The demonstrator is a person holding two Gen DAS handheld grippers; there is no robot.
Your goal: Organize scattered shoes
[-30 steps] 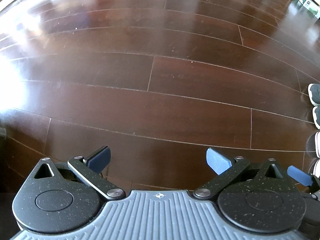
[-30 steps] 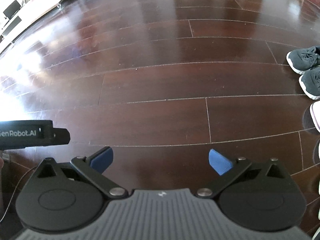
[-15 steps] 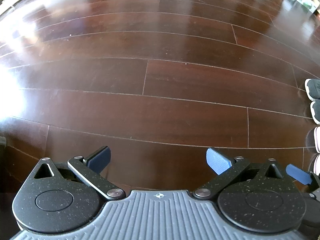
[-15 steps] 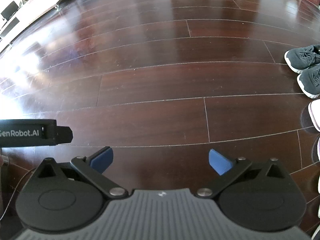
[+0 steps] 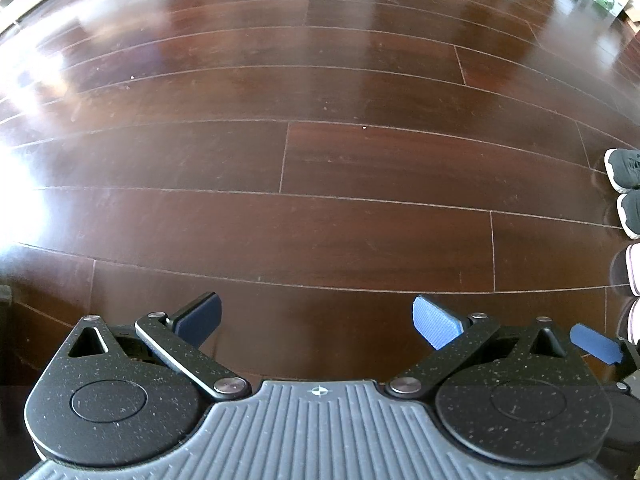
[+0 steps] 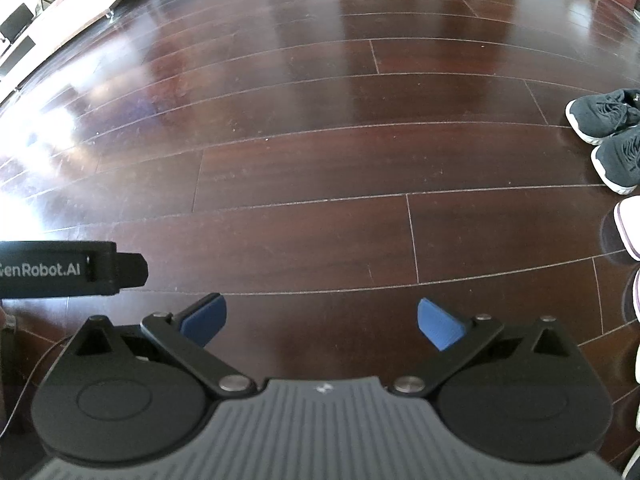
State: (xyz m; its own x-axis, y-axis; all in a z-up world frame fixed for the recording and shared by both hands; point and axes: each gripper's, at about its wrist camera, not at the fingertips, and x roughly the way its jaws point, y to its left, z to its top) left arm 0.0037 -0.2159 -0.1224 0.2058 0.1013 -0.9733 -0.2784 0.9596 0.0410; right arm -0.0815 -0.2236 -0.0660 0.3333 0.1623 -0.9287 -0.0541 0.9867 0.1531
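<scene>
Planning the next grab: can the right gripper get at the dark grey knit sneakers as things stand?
Probably yes: the right gripper is open and empty, with only bare wooden floor between it and the dark grey knit sneakers off to its right.

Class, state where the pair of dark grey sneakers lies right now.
The dark grey sneakers lie side by side on the wooden floor at the right wrist view's right edge, beyond a white shoe.

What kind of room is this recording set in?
Probably a home living room or entry area: a wide dark wood plank floor, dark grey sneakers lined along the right edge, and low white furniture at far left.
</scene>
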